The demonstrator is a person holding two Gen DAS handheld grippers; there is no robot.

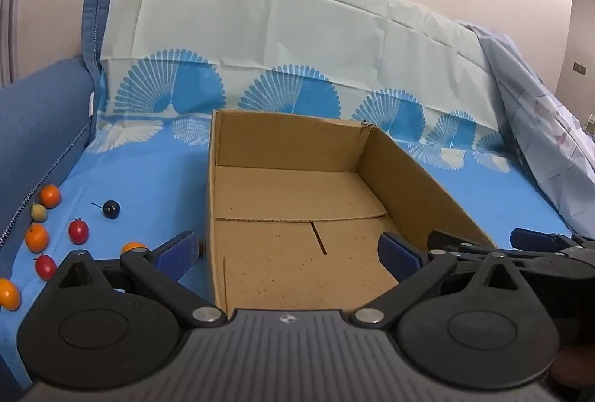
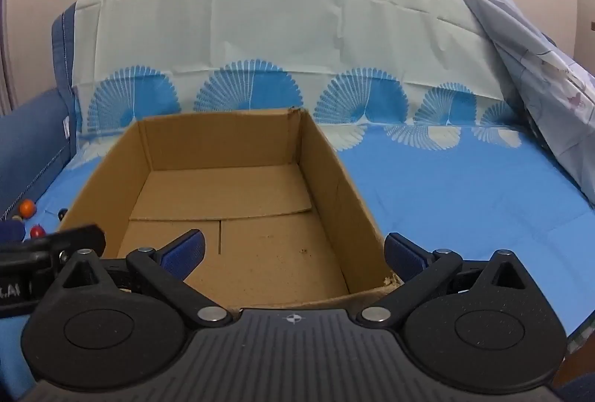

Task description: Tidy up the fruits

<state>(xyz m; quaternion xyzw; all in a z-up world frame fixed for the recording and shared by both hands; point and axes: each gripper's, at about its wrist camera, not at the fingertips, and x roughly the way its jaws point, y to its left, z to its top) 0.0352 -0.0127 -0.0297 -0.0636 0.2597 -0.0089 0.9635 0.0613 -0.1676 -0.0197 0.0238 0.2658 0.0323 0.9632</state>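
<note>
Nothing's packed yet, so we're at the very start: both the left hand-held gripper [image 1: 288, 249] and right hand-held gripper [image 2: 295, 251] hang wide open and empty over the bare cardboard box [image 1: 297, 212], so next I'd swing left toward the small fruits [image 1: 78, 230] scattered on the blue sheet [image 1: 148, 179].

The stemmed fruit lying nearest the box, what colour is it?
Very dark, almost black, fruit with a thin stem; clearest in the left wrist view.

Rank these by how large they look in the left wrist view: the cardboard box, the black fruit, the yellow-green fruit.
1. cardboard box
2. black fruit
3. yellow-green fruit
The two fruits look close in size, so their order is unsure.
</note>
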